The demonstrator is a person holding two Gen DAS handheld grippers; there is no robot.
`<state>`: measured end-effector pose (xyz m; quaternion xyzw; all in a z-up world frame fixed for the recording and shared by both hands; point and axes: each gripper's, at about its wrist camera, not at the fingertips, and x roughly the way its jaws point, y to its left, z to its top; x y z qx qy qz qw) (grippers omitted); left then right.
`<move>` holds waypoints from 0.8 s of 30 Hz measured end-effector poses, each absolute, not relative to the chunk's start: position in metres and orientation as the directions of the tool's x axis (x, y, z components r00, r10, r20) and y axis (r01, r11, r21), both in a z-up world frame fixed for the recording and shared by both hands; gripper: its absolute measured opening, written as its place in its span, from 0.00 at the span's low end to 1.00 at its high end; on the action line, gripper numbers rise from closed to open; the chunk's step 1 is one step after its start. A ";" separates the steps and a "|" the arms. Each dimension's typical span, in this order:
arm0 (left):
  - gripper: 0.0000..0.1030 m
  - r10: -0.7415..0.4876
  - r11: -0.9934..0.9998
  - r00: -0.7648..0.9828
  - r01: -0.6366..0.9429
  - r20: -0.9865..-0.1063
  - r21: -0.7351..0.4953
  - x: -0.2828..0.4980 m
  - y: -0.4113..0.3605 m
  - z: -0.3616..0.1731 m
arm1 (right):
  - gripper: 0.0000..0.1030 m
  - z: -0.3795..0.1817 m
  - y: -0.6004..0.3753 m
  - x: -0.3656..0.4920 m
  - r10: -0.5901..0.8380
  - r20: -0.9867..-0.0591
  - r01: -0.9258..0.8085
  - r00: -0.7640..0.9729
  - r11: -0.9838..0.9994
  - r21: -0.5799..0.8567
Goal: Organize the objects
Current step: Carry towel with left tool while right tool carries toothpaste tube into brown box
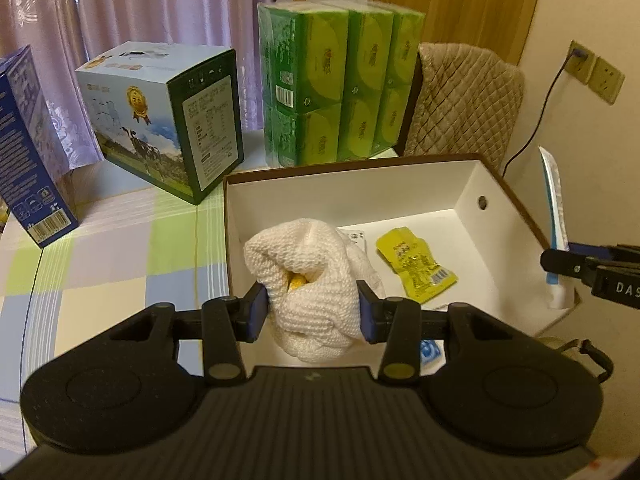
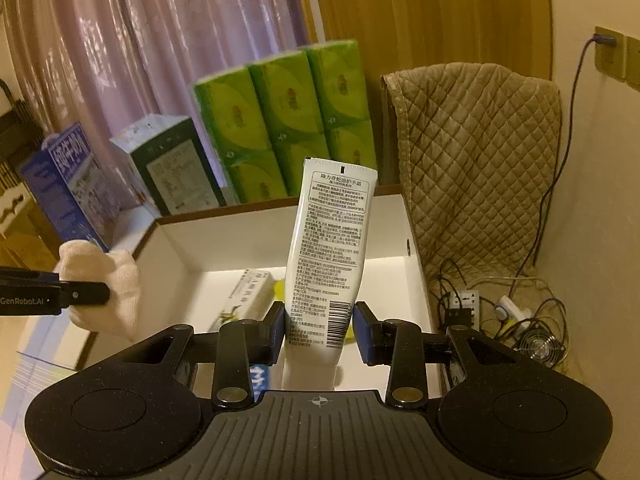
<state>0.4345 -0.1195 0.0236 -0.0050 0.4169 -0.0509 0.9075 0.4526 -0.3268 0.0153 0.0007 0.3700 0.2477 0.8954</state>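
We have both claws loaded over the open box [image 1: 468, 188], which sits on the counter [image 1: 120, 248] in front of the green tissue packs [image 1: 340, 84]. Our left claw [image 1: 312, 312] is clamped on a bundled white cloth [image 1: 308, 276], hanging just above the box's near left part, beside the yellow packet [image 1: 416, 266] lying on the box floor. Our right claw [image 2: 320, 328] grips a white tube [image 2: 332, 256] by its lower end, so the tube's long axis stands nearly upright, crimped end up, leaning slightly right, over the box's right side. We judge the coming move turns on that axis: the tube stands taller than the box wall, so it should be tipped flat along the box floor before letting go. The cloth can simply drop where it hangs.
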 end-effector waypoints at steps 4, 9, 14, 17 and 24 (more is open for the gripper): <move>0.39 -0.075 0.996 0.626 0.082 -0.776 -0.031 0.456 -0.123 0.012 | 0.32 0.006 -0.320 0.472 0.432 -0.681 -0.454 0.592 0.876 0.161; 0.39 -0.062 0.996 0.604 0.087 -0.794 -0.012 0.474 -0.127 0.000 | 0.32 -0.007 -0.314 0.491 0.419 -0.705 -0.464 0.572 0.874 0.143; 0.39 -0.056 0.995 0.583 0.101 -0.811 0.004 0.492 -0.130 -0.013 | 0.32 -0.020 -0.305 0.506 0.400 -0.731 -0.477 0.553 0.871 0.116; 0.39 -0.040 0.994 0.569 0.110 -0.822 0.027 0.505 -0.135 -0.023 | 0.32 -0.032 -0.300 0.516 0.366 -0.758 -0.471 0.539 0.878 0.089; 0.40 -0.010 0.990 0.543 0.121 -0.840 0.067 0.527 -0.142 -0.042 | 0.32 -0.049 -0.289 0.529 0.332 -0.785 -0.483 0.523 0.874 0.047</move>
